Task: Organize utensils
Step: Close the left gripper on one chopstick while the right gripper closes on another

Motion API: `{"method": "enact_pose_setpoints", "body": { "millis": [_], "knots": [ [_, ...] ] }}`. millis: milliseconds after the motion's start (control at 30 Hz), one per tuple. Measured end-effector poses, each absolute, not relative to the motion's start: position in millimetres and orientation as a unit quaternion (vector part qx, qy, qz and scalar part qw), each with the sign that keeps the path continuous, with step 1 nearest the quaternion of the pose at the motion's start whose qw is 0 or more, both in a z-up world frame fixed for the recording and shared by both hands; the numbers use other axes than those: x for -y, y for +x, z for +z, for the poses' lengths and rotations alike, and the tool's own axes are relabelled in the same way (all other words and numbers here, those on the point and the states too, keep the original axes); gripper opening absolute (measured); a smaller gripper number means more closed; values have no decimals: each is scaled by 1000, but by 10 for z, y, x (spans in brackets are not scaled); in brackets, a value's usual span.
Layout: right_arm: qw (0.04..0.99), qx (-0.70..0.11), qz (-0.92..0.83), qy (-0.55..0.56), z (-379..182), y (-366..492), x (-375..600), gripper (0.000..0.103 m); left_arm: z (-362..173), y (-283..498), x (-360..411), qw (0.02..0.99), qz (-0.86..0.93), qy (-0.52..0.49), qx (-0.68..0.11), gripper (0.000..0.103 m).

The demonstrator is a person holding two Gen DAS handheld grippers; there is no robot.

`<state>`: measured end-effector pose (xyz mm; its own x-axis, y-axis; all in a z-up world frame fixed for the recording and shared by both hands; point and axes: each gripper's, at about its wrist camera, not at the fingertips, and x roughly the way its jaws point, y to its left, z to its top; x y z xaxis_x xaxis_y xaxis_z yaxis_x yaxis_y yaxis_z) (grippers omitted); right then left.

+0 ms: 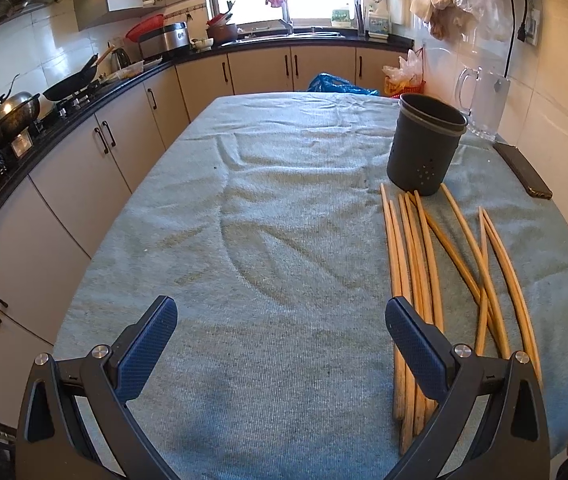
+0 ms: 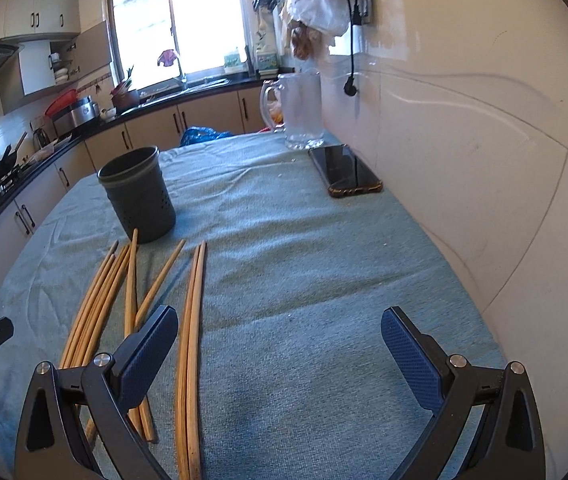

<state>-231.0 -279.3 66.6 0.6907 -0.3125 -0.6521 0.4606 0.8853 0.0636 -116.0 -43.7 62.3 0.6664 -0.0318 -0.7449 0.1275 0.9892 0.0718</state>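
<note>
The chopsticks [image 1: 424, 264] lie loose on the towel-covered counter [image 1: 276, 220], in the right half of my left wrist view and the lower left of my right wrist view [image 2: 132, 300]. Most run side by side, a few cross each other, and a pair [image 2: 192, 340] lies a little apart to the right. Their far tips reach the foot of the dark holder [image 1: 426, 144], which stands upright just beyond them [image 2: 138, 194].

Behind the holder, toward the upper right of the left view, stands a clear glass mug [image 1: 480, 100], and a phone [image 2: 344, 170] lies flat near it along the white wall. A blue bag [image 1: 340, 84] shows past the far edge of the counter.

My left gripper [image 1: 282, 336] hovers low over the towel with its jaws spread wide and nothing between them; its right finger overlaps the near ends of the chopsticks. My right gripper [image 2: 280, 340] is likewise wide apart and empty, with the pair of chopsticks just inside its left finger.
</note>
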Motion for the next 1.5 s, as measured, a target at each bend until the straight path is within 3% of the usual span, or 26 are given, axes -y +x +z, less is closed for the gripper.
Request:
{"method": "enact_pose_setpoints", "body": {
  "millis": [200,300,467,567,633,767,833,867,1067,1167,1500],
  "knots": [
    [909,-366,-169,105,608,-2090,2810,101,566,-912,434,898,-85,44,-429,103],
    [902,-390,-141,116,532,-1949,2828,90,508,-757,522,886,-120,38,-447,99],
    [889,-427,-95,139,429,-1701,2811,67,404,-521,751,859,-167,41,-482,77],
    [889,-429,-65,149,442,-1595,2755,67,331,-360,834,842,-190,21,-505,63],
    [890,-430,-56,143,443,-1533,2699,67,255,-225,890,827,-202,6,-524,44],
    [889,-435,-31,139,410,-1438,2569,67,195,-66,1024,820,-210,13,-532,30],
    [888,-439,-18,135,373,-1399,2484,64,200,-40,1083,820,-214,25,-531,9],
    [887,-443,-11,133,351,-1375,2444,61,201,-37,1100,815,-223,21,-534,5],
    [877,-463,-2,127,223,-1277,2361,37,186,-83,993,815,-216,13,-537,5],
    [876,-463,-9,136,229,-1305,2420,30,177,-124,843,813,-215,1,-541,5],
    [866,-474,-44,156,274,-1394,2631,35,201,-174,720,810,-197,28,-552,5]
  ]
}}
